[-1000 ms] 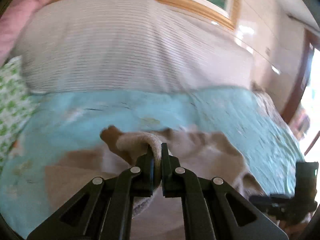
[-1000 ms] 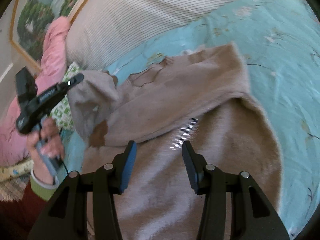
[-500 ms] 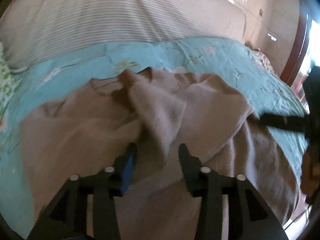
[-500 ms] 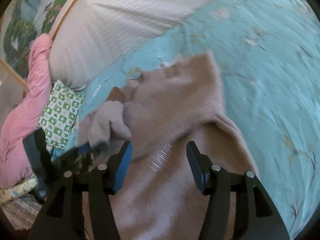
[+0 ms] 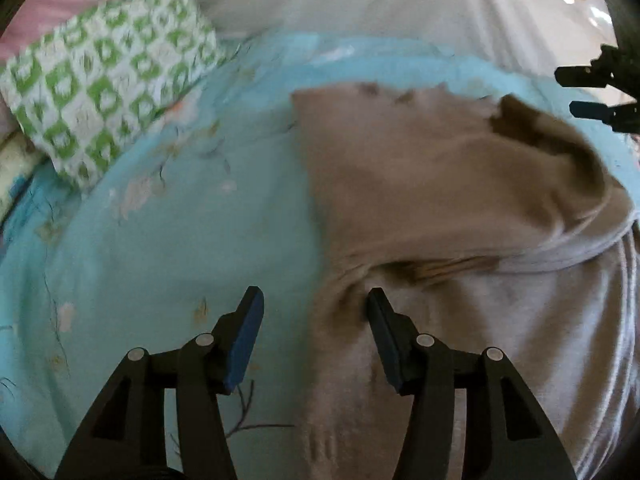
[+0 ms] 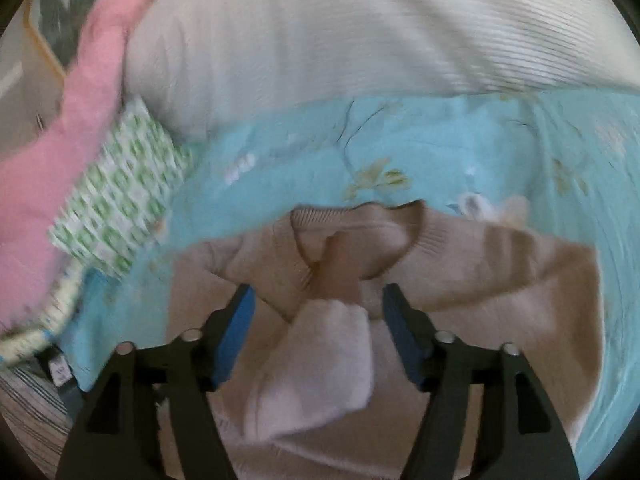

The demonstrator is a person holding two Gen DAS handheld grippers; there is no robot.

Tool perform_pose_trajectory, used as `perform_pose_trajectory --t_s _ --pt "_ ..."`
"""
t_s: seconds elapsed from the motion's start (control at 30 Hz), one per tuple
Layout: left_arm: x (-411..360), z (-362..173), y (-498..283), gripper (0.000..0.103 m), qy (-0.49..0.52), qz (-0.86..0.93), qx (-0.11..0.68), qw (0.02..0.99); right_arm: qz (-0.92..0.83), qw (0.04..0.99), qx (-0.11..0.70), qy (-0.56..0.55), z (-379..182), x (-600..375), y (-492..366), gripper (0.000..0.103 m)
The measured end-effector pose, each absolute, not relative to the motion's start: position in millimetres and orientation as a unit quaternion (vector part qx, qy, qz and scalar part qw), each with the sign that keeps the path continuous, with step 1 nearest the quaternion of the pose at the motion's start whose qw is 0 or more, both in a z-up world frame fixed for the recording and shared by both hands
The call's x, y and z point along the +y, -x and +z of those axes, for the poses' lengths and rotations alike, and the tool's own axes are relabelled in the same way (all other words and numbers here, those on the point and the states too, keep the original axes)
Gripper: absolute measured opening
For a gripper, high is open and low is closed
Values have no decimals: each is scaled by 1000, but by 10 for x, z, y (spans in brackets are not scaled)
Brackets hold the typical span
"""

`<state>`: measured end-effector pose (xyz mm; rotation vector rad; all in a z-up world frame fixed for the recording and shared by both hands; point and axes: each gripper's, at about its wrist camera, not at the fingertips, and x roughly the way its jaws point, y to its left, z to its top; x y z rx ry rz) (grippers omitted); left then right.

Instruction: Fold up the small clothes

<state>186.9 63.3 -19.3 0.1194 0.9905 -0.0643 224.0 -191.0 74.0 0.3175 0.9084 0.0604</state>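
Both grippers, left (image 5: 314, 312) and right (image 6: 318, 308), gape empty over the sweater (image 6: 460, 280).

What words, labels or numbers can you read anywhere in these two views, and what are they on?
None can be read.
The sweater shows no print or tag.
The bedspread has only a flower and twig pattern, and the green pillow only a block pattern.
A small white tag at the lower left of the right view carries dark marks, too small and blurred to read.
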Motion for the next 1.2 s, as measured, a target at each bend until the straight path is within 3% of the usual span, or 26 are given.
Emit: perform_pose_trajectory --t_s 0.13,0.17,0.2,0.23,0.3,0.37,0.47,0.7,0.8,1.0,1.2 --pt "638 -232 -1950 56 -48 -24 474 879 -12 862 504 -54 411 -1601 -2554 70" --pt "626 -225 -1982 56 -47 -21 472 880 -17 860 508 -42 340 -1587 -2566 47" --pt "612 -218 -2020 56 -45 -17 472 881 -21 859 510 -46 312 -1626 -2557 13" --pt "566 -208 -2051 56 -43 -15 471 881 -23 861 503 -68 314 -1724 -2503 11" --pt "541 -206 -2136 57 -36 -2 470 882 -14 887 444 -127 482 -1954 -2279 10" --pt "528 -215 -2162 57 -23 3 470 882 -11 924 334 -186 769 -2262 -1828 10" --pt "553 -233 -2134 58 -8 7 467 884 -35 939 246 -239 812 -2580 -1261 10" --pt "558 -236 -2114 58 -6 12 468 883 -66 860 349 -367 -143 -3054 -810 18" --pt "656 -237 -2125 59 23 14 473 881 -59 858 335 -386 -130 -3095 -745 24" --pt "892 -238 -2114 59 103 13 470 876 -75 892 295 -335 185 -3093 -752 23" --pt "841 -212 -2056 59 73 3 478 875 -88 871 348 -336 -57 -3190 -746 23"
